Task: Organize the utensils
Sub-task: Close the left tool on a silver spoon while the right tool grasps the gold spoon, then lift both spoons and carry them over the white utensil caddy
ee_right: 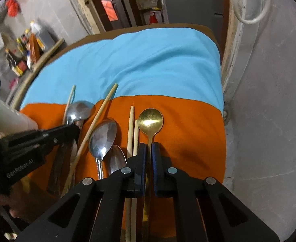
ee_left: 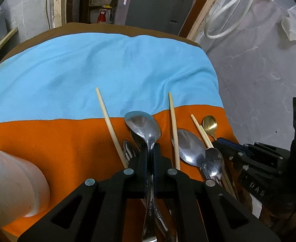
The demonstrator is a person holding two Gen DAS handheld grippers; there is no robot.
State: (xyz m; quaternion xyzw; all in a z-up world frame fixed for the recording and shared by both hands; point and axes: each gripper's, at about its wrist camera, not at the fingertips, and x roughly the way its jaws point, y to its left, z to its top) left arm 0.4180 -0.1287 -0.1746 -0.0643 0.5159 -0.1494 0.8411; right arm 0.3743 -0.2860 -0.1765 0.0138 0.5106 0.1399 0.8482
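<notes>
Orange cloth (ee_right: 188, 145): right gripper (ee_right: 147, 147) apparently pinches gold spoon (ee_right: 150, 121)

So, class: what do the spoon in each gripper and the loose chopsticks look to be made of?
Left gripper spoon: likely stainless steel, silvery with mirror reflections.
Right gripper spoon: metal with a gold finish, perhaps brass or plated; yellow glare.
Chopsticks: pale and matte, probably bamboo or wood.

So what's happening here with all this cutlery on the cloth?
A person is sorting utensils with two hand-held grippers. The left gripper is shut on a large steel spoon; the right gripper is shut on the gold spoon. More spoons and chopsticks lie loose on the orange cloth.
</notes>
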